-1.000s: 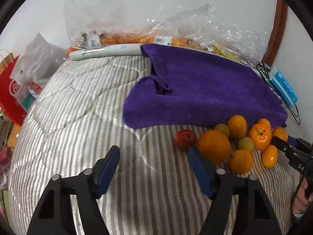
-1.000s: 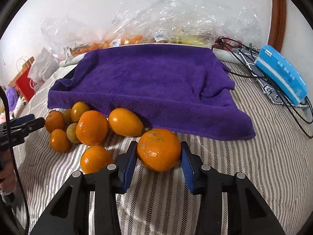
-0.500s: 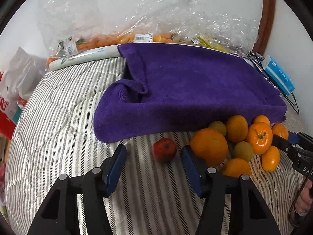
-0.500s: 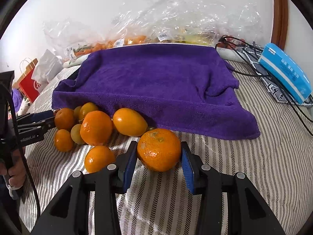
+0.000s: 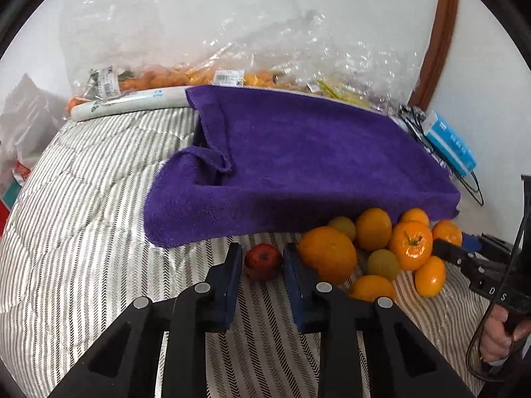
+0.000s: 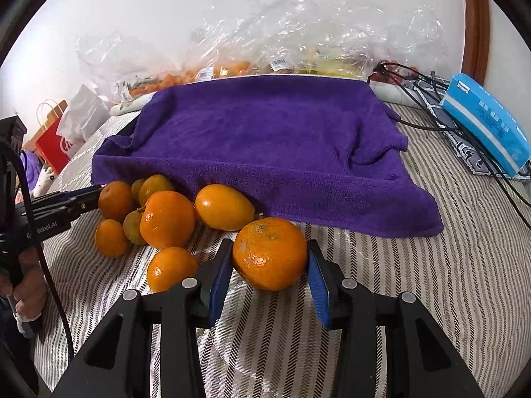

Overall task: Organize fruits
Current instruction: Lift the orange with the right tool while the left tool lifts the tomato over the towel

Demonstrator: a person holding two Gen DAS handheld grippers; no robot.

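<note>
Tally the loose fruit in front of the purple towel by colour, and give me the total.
orange fruit: 7
green fruit: 2
red fruit: 1
total: 10

Towel [image 6: 265, 139]: deep purple, plain.
Bed cover [image 5: 83, 215]: white with thin dark herringbone stripes.
Small fruit [image 5: 263, 261]: dark red (a black spot at its top).
Large orange [image 6: 269, 253]: bright orange, pale flecks on the skin.
Fruit pile [image 6: 167, 219]: orange and yellow-orange, two dull olive-green ones among them.
Left gripper [image 5: 260, 265]: black frame, blue pads, silver screw heads.
Right gripper [image 6: 268, 265]: the same black and blue.
Box [image 6: 486, 122]: sky blue with a white band.
Paper bag [image 6: 54, 147]: red.
Wall [image 6: 166, 6]: white.
</note>
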